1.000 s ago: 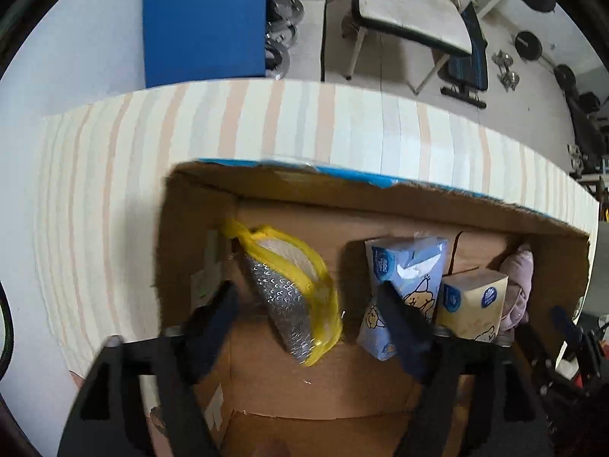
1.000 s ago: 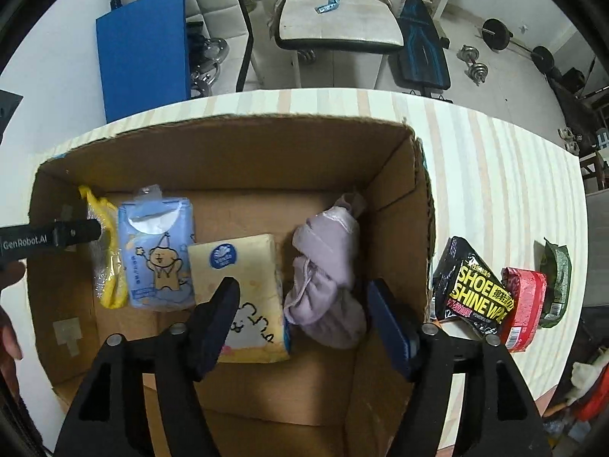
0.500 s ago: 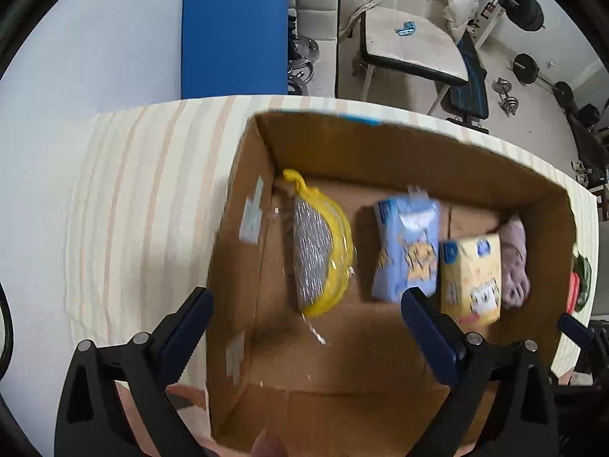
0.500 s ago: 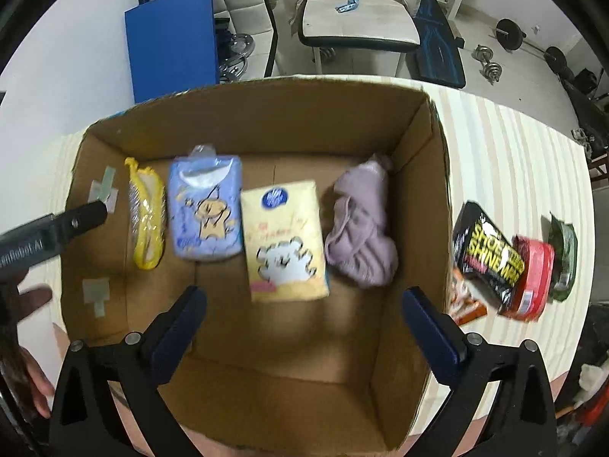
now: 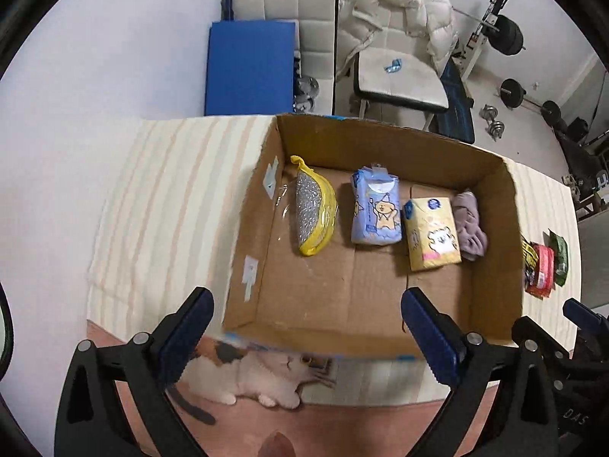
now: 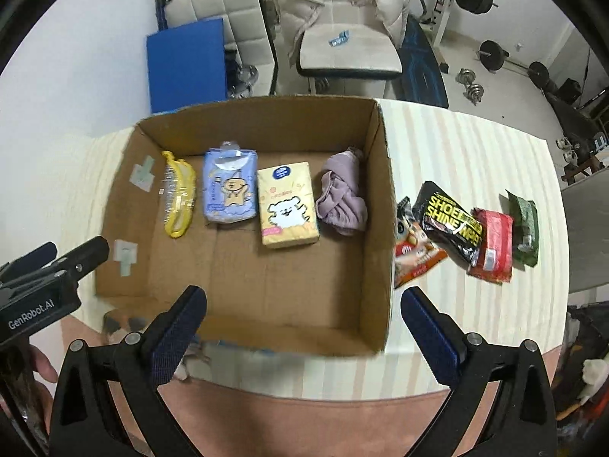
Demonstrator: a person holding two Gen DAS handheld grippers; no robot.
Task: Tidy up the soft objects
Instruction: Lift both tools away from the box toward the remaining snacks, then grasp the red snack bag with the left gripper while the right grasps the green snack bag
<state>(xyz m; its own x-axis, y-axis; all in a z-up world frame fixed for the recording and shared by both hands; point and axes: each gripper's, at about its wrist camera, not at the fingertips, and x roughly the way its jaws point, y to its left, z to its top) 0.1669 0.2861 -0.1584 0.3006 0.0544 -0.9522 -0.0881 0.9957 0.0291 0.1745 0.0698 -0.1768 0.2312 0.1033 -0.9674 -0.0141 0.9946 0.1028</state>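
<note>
Striped cloth-covered table [image 5: 163, 190] in a home gym: blue mat [image 5: 249, 66] against the wall, padded chair with a white puffer jacket [image 5: 403, 11], barbells and dumbbells on the floor.

On the table, an open cardboard box [image 6: 247, 125]; inside, left to right in a row: yellow-rimmed scrubber pack [image 6: 178, 198], blue tissue pack [image 6: 230, 186], yellow tissue pack [image 6: 287, 205], mauve cloth [image 6: 342, 198].

Only in the left wrist view: a calico cat [image 5: 262, 377] at the table's near edge. Clear only in the right wrist view: snack and shoe-shine packets [image 6: 468, 228] beside the box.

Left gripper [image 5: 308, 327] and right gripper [image 6: 304, 323] both spread wide, holding nothing. Compared with a second ago, higher above the box and jaws wider.
</note>
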